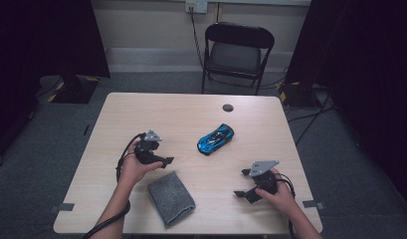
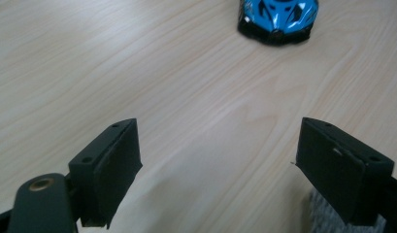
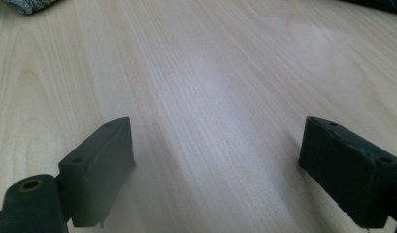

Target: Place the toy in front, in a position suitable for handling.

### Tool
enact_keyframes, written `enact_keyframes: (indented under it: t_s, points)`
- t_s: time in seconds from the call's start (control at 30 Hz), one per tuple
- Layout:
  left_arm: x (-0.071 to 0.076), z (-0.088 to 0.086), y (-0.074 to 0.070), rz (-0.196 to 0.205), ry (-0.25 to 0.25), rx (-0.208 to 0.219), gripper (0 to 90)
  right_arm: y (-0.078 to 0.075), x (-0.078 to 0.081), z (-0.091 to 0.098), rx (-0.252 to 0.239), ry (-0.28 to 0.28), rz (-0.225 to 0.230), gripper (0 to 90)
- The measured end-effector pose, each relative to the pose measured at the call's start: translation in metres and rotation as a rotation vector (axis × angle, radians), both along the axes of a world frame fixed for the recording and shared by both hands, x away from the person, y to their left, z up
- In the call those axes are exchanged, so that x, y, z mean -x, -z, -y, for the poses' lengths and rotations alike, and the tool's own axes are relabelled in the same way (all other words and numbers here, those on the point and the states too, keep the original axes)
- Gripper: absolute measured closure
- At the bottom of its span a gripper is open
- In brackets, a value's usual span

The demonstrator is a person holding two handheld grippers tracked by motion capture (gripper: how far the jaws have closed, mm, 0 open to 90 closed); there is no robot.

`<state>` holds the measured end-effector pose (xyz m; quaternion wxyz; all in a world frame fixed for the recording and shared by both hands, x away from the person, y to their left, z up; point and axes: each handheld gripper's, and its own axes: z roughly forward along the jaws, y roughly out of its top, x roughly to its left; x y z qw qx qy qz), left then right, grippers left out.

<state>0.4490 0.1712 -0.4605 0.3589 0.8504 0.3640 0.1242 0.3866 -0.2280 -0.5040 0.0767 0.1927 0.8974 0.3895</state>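
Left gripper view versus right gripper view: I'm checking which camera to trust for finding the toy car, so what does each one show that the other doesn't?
The left gripper view shows the front of the blue toy car at its top edge, ahead of the left gripper, whose jaws stand wide apart with nothing between them. The right gripper view shows bare wood between the open jaws of the right gripper, and no clear blue car. Both share the pale wooden table and a corner of the grey cloth: bottom right in the left gripper view, top left in the right.
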Motion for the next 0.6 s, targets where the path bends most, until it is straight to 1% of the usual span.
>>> enact_keyframes:
  t_s: [0.03,0.07,0.1,0.13,0.17,0.2,0.27,0.3,0.33,0.37,0.4,0.43,0.6]
  points:
    - [-0.006,0.011,-0.002,0.005,0.018,-0.003,16.2,0.000,0.000,0.000,0.000,-0.001,0.000,11.5]
    - [-0.006,0.011,-0.002,0.005,0.018,-0.003,16.2,0.000,0.000,0.000,0.000,-0.001,0.000,11.5]
    - [-0.012,0.022,-0.003,0.006,0.038,0.014,16.3,0.000,0.000,0.000,0.000,-0.002,0.000,11.5]
    - [-0.012,0.022,-0.003,0.006,0.038,0.014,16.5,0.000,0.000,0.000,0.000,-0.002,0.000,11.5]
    - [-0.017,0.034,-0.005,-0.002,0.060,0.011,16.5,0.000,0.000,0.000,0.000,-0.003,0.000,11.5]
    - [-0.017,0.034,-0.005,-0.002,0.060,0.011,16.9,0.000,0.000,0.000,0.000,-0.003,0.000,11.5]
    - [-0.021,0.044,-0.005,-0.005,0.078,0.002,17.3,0.000,-0.001,0.000,0.000,-0.004,0.000,11.5]
    - [-0.026,0.053,-0.005,-0.008,0.095,-0.008,17.3,0.000,-0.001,0.000,0.000,-0.004,-0.001,11.5]
    - [-0.026,0.053,-0.005,-0.008,0.095,-0.008,17.5,0.000,-0.001,0.000,0.000,-0.004,-0.001,11.5]
    - [-0.030,0.061,-0.004,-0.013,0.099,-0.004,17.5,0.000,-0.001,0.000,0.000,-0.005,0.000,11.5]
    - [-0.030,0.061,-0.004,-0.013,0.099,-0.004,17.3,0.000,-0.001,0.000,0.000,-0.005,0.000,11.5]
    - [-0.036,0.067,-0.003,-0.021,0.105,0.006,17.6,0.000,-0.001,0.000,0.000,-0.006,0.000,11.5]
    - [-0.043,0.077,-0.002,-0.020,0.112,0.003,17.7,0.000,-0.001,0.000,0.000,-0.006,-0.001,11.5]
